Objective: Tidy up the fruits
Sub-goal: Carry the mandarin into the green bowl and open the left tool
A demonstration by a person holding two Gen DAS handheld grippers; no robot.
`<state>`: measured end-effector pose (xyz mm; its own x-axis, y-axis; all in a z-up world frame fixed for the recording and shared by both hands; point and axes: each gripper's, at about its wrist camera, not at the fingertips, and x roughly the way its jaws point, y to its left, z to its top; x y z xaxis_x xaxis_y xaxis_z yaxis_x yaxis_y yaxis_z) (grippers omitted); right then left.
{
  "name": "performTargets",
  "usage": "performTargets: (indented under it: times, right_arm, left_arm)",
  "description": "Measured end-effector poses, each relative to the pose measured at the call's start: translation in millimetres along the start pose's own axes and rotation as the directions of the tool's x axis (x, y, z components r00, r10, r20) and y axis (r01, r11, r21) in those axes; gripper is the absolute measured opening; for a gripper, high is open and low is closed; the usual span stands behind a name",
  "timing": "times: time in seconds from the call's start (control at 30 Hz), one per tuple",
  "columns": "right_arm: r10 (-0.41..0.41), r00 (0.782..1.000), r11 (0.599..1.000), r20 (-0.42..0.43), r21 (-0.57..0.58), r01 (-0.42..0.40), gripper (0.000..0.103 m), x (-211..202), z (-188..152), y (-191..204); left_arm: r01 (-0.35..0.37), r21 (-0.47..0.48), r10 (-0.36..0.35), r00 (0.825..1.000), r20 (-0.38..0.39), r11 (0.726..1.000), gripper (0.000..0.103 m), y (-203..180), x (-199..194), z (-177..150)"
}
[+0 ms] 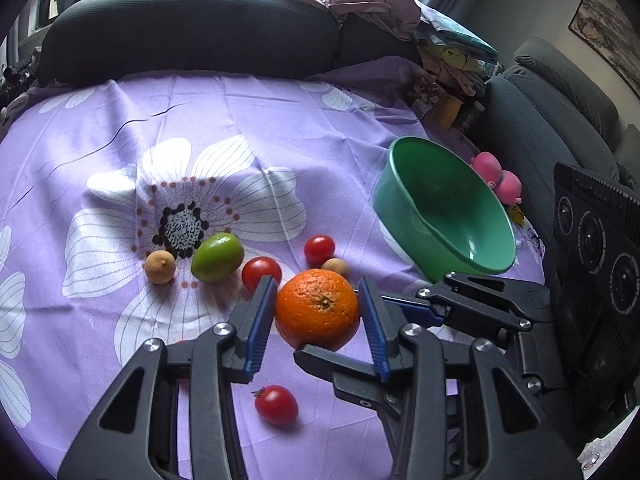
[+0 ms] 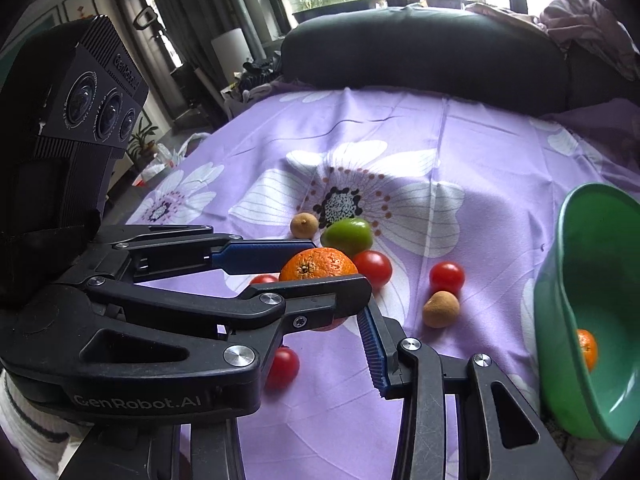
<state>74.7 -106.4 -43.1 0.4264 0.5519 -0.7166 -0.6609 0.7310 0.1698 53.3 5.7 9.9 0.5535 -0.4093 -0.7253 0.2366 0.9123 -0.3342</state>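
Note:
An orange point(image 1: 318, 308) hangs just above the purple flowered cloth point(image 1: 120, 152), with both grippers on it. My left gripper point(image 1: 318, 292) is shut on its left and right sides with the blue pads point(image 1: 260, 320) pressing in. My right gripper point(image 1: 328, 322) comes in from the right and clamps the same orange crosswise, one finger under it and one behind it. In the right wrist view the orange point(image 2: 318, 266) sits between the left gripper's fingers point(image 2: 260, 256), and my right gripper point(image 2: 320, 322) is half hidden behind them. A green bowl point(image 1: 400, 184) stands tilted to the right.
Loose on the cloth lie three cherry tomatoes point(image 1: 319, 249), a green fruit point(image 1: 217, 257) and two small tan fruits point(image 1: 160, 267). Another orange point(image 2: 587, 354) shows inside the bowl point(image 2: 560, 280). A dark sofa cushion point(image 1: 192, 28), piled clothes and a pink toy point(image 1: 498, 178) border the cloth.

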Motion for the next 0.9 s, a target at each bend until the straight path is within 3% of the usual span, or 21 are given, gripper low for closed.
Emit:
performTargets:
  times: [0.6, 0.9]
  right_arm:
    - [-0.122, 0.983, 0.989, 0.135, 0.101, 0.109, 0.042, -68, -8, -55]
    - [-0.199, 0.969, 0.97, 0.15, 0.168, 0.173, 0.042, -87, -15, -91]
  left_arm:
    - [0.081, 0.167, -0.082, 0.997, 0.002, 0.983, 0.042, -83, 35, 43]
    - [0.152, 0.205, -0.149, 0.988, -0.033, 0.967, 0.042, -115, 66, 58]
